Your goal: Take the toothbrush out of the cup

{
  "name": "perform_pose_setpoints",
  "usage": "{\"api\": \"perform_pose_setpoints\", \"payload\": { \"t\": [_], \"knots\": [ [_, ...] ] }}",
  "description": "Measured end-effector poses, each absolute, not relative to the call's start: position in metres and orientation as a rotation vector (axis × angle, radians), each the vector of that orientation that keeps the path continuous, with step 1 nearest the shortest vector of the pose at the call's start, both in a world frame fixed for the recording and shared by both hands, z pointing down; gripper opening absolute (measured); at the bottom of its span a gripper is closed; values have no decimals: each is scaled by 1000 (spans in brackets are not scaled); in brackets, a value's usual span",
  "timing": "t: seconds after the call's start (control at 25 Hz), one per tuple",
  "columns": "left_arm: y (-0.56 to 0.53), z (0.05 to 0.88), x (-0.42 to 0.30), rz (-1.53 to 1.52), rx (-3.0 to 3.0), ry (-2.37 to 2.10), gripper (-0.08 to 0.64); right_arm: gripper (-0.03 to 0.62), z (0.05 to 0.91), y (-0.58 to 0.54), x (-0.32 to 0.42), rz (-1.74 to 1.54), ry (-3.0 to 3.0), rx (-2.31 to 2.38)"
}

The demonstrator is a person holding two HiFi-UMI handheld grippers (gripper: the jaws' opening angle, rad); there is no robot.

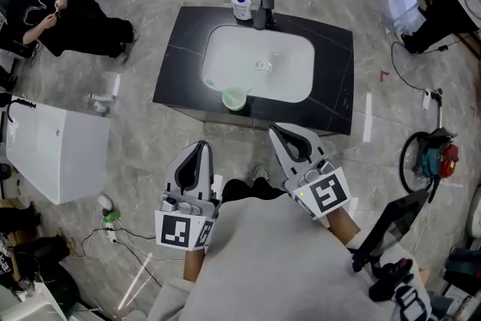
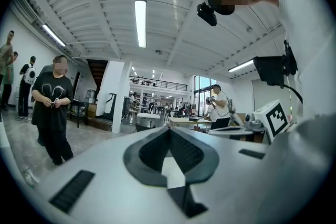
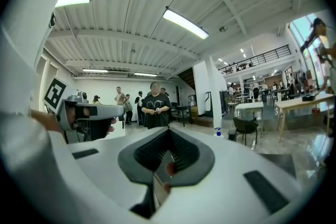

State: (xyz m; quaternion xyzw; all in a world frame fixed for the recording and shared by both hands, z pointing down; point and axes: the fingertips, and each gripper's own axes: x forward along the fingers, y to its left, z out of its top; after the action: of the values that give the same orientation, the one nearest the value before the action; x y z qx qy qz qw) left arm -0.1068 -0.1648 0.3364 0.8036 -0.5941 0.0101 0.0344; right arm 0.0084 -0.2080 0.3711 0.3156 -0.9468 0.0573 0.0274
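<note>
Head view: the pale green translucent cup stands at the near rim of the white sink basin, which is set in the black counter. We cannot make out the toothbrush at this size, and we take it to be inside the cup. The left gripper and right gripper hang short of the counter's near edge, both well apart from the cup. Left gripper view: the left gripper has its jaws together with nothing between them, and no cup is in sight. Right gripper view: the right gripper likewise has its jaws together and empty, aimed across the room. To do the reach well, we judge that one gripper should part its jaws before arriving, come in above the cup's mouth, and close on the handle alone. The other gripper can steady the light cup so that it neither tips nor lifts with the brush.
</note>
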Motion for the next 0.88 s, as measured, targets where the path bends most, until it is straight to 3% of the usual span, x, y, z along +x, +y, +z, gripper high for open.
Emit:
{"api": "perform_pose_setpoints", "payload": {
  "t": [0.88],
  "knots": [
    [-182,410,-165,100,2243,-1761,5,5,438,-236,-54,338,-2753,971]
  ]
}}
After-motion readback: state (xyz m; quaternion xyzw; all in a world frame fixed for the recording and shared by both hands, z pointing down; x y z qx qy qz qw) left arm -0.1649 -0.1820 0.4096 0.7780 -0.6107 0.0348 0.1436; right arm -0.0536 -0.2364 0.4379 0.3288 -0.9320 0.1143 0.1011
